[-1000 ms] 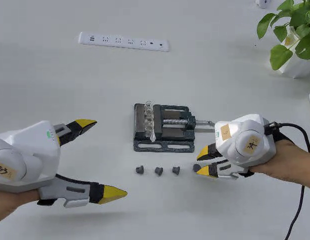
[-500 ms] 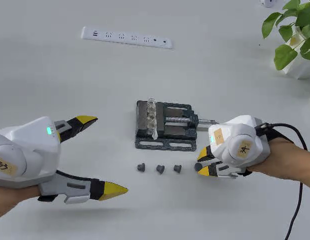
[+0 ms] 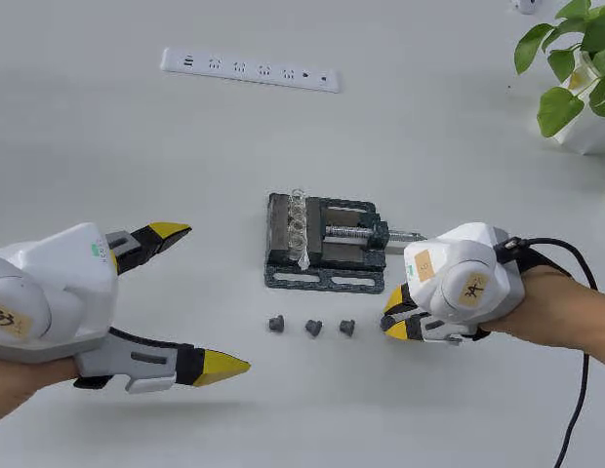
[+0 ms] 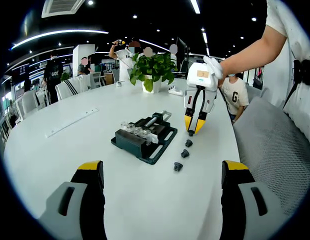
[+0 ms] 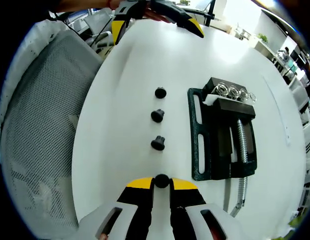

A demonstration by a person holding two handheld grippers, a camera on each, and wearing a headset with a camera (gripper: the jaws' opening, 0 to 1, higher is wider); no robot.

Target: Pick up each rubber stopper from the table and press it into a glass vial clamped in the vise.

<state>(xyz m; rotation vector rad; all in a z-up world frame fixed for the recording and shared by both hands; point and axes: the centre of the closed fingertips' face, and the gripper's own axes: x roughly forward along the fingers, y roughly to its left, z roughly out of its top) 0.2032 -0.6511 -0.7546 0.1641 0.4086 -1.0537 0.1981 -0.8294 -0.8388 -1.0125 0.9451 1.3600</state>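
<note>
By the vise (image 5: 225,140), right gripper (image 5: 161,184) grips stopper (image 5: 161,179).

I see a broad white round tabletop (image 4: 45,145), a long white power strip (image 3: 249,70) lying across its far side and a leafy green plant in a white pot (image 4: 154,70) near its edge. A grey mesh chair (image 5: 40,130) stands beside it. The dark ceiling (image 4: 155,27) carries recessed spotlights (image 4: 134,16), 1 curved light strip (image 4: 60,34) and a square vent (image 4: 62,6).

The left claw (image 3: 207,299) and right claw (image 3: 390,314) are white tipped yellow, each stopper (image 3: 313,328) dark grey, the vise (image 3: 327,280) black.
</note>
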